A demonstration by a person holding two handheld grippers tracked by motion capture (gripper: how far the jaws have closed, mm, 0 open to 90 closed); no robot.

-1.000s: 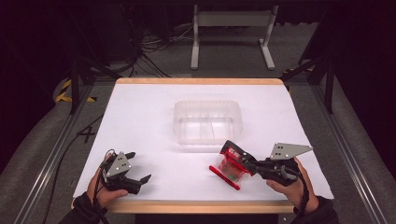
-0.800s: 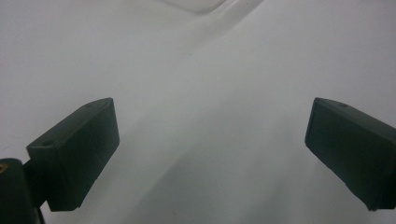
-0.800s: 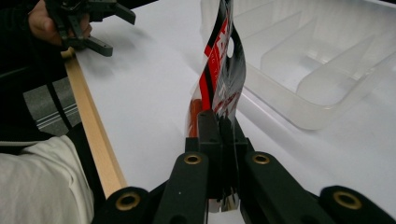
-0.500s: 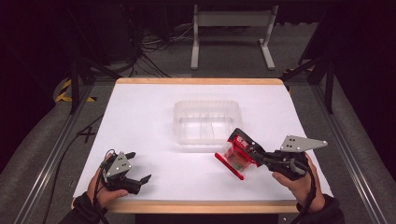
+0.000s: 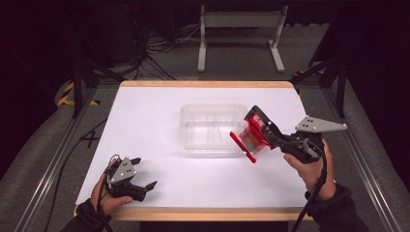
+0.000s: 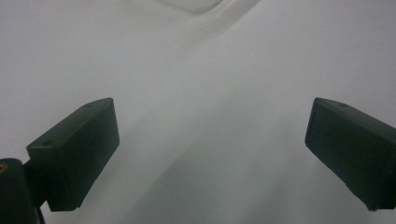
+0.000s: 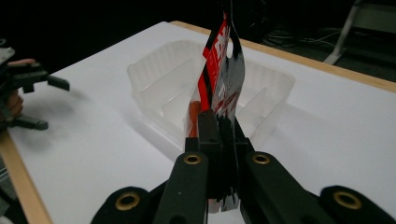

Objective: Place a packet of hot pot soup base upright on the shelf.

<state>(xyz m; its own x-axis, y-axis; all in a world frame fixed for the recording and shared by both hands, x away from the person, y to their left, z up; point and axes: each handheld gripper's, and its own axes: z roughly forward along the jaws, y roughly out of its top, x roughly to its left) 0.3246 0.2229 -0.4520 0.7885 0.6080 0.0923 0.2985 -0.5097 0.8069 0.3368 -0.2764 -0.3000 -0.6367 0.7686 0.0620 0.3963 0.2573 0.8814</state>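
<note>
White table [image 5: 159,125], clear tray [image 5: 212,126] on it

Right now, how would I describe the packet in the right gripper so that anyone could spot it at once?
Start at the white table and find the clear plastic tray near its middle. At the tray's right edge, the right gripper holds a flat red packet in the air. It is the one red thing, and it rests on nothing.

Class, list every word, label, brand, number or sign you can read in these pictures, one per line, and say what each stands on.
Red, white and black packet, held in the right gripper: it carries printing, but it is too blurred and edge-on to read.
Clear plastic tray: no lettering shows.
Left gripper and white table: no lettering shows.
So nothing can be quoted.
</note>
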